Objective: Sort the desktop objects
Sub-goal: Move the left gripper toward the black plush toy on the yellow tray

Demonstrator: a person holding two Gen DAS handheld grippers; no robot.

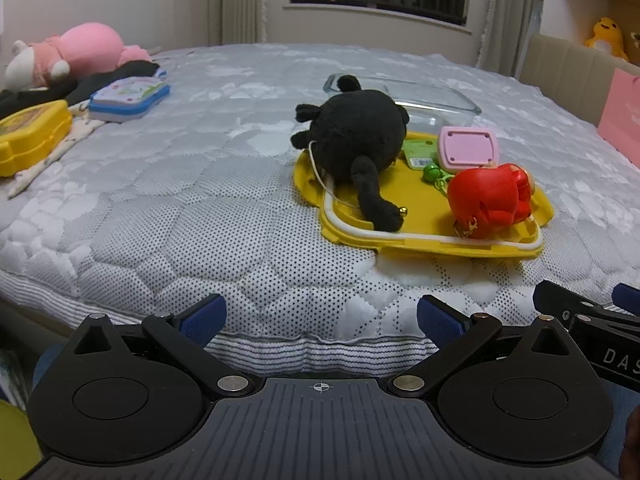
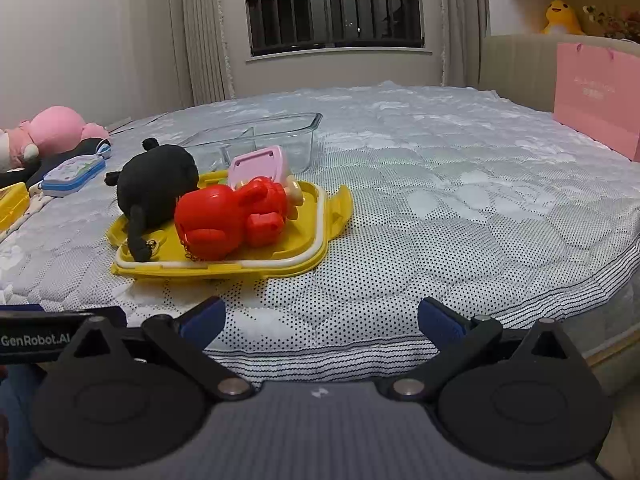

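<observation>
A yellow tray [image 1: 436, 210] [image 2: 308, 220] lies on the quilted mattress. On it lie a black plush toy [image 1: 356, 140] [image 2: 156, 184], a red plastic figure [image 1: 488, 204] [image 2: 228, 220], a pink flat case [image 1: 468, 148] [image 2: 258, 162] and a small green item [image 1: 430, 170]. A clear glass dish [image 1: 436, 98] [image 2: 260, 136] stands just behind the tray. My left gripper [image 1: 320, 318] is open and empty at the mattress's near edge, short of the tray. My right gripper [image 2: 322, 318] is open and empty, near the edge, right of the tray.
At the far left lie a pink plush [image 1: 80, 50] [image 2: 52, 130], a blue-edged box [image 1: 128, 98] [image 2: 74, 176] and a yellow box [image 1: 30, 136] [image 2: 12, 204]. A pink paper bag [image 2: 596, 92] [image 1: 620, 120] stands at the right by the headboard.
</observation>
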